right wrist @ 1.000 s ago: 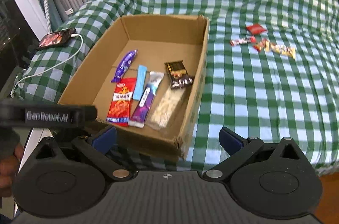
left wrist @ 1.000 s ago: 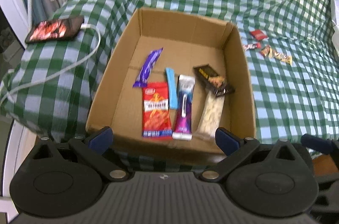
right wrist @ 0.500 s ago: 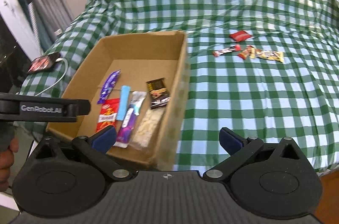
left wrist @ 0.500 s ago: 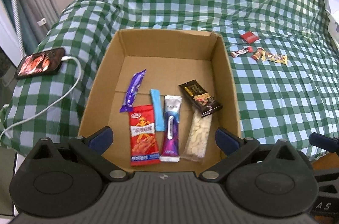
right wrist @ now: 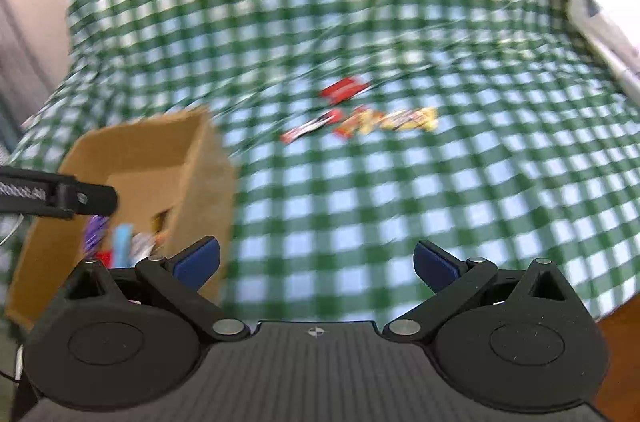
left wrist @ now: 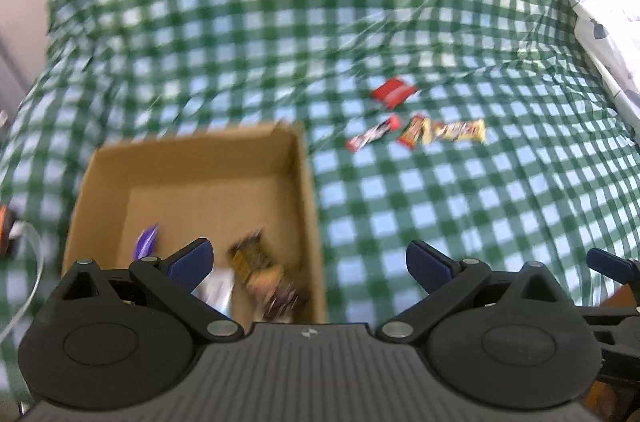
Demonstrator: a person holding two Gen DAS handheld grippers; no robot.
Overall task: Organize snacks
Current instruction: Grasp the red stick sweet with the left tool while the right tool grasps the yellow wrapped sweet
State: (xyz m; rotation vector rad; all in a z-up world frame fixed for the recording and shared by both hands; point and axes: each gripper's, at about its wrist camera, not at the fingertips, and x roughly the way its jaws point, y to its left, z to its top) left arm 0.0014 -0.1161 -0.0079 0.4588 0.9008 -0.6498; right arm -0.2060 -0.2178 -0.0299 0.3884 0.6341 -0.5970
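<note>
A cardboard box point(left wrist: 304, 190) sits on the green checked bed cover and holds several snacks, among them a purple bar point(left wrist: 146, 242) and a dark brown packet point(left wrist: 260, 270). It also shows at the left in the right wrist view point(right wrist: 208, 158). On the cover beyond it lie a red packet point(left wrist: 392, 91), a red-and-white bar point(left wrist: 373, 133) and a yellow bar point(left wrist: 448, 132); the right wrist view shows the same red packet point(right wrist: 344, 88), red-and-white bar point(right wrist: 310, 128) and yellow bar point(right wrist: 392, 120). My left gripper point(left wrist: 309, 260) is open and empty over the box's right wall. My right gripper point(right wrist: 316, 260) is open and empty above the cover.
A white patterned pillow or sheet point(left wrist: 600, 2) lies at the far right. A phone cable point(left wrist: 32, 262) hangs at the left edge. The left gripper's body point(right wrist: 56, 196) crosses the left of the right wrist view. Both views are motion-blurred.
Both grippers have swung right and tilted up, away from the box interior and toward the loose snacks on the cover. Both stay open and empty.
</note>
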